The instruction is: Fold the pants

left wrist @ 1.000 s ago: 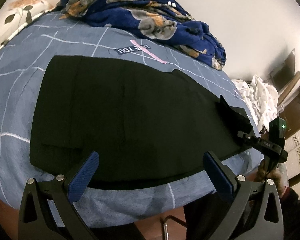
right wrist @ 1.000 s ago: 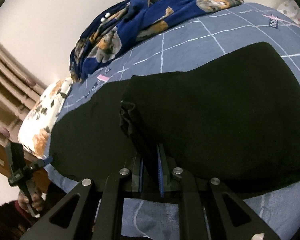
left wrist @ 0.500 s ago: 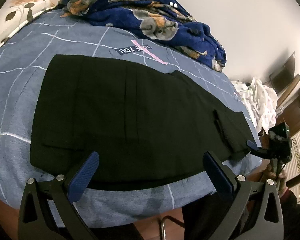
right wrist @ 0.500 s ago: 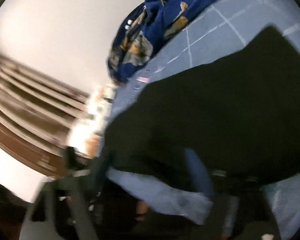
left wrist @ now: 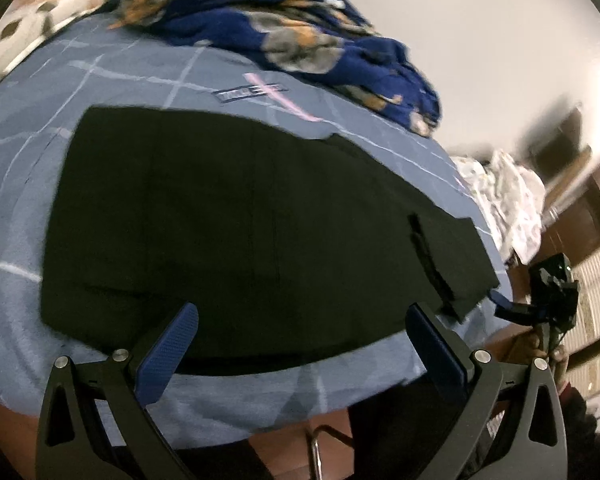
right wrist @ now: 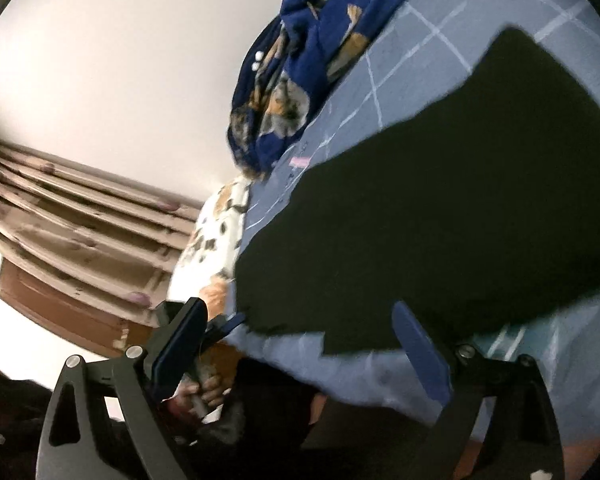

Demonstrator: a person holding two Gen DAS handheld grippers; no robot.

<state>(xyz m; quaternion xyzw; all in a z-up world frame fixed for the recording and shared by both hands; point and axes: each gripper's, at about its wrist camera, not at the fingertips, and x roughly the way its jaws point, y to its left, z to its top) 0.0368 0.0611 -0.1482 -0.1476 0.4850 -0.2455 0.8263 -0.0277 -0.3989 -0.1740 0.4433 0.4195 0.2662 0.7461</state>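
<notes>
Black pants lie flat on the blue grid-pattern bedsheet, spread lengthwise across the bed, near edge just back from the bed's front edge. In left wrist view one end of the pants (right side of frame) shows a strip-like layer or band on top, can't tell which part of the garment; rest looks smooth, faint vertical crease lines mid-panel. Left gripper w/ blue pads spread wide, hovering over front edge of sheet, nothing between jaws, pads just short of the pants' near edge, not touching fabric as far as visible. Right gripper also spread wide; jaws have just been opening, nothing between them now, pants corner sits just beyond the pads, apart from them. Right wrist view is tilted, some motion blur. Each gripper shows in the other's cam: right one off the bed's right end w/ a hand on its grip, left one at the front edge of the bed, fingers around the handle. Rumpled navy blanket w/ dog print bunched at far side of bed against the wall, well apart from pants. Floral pillow at one end, white crumpled cloth off the other end. Curtain in bkgd of right view.
</notes>
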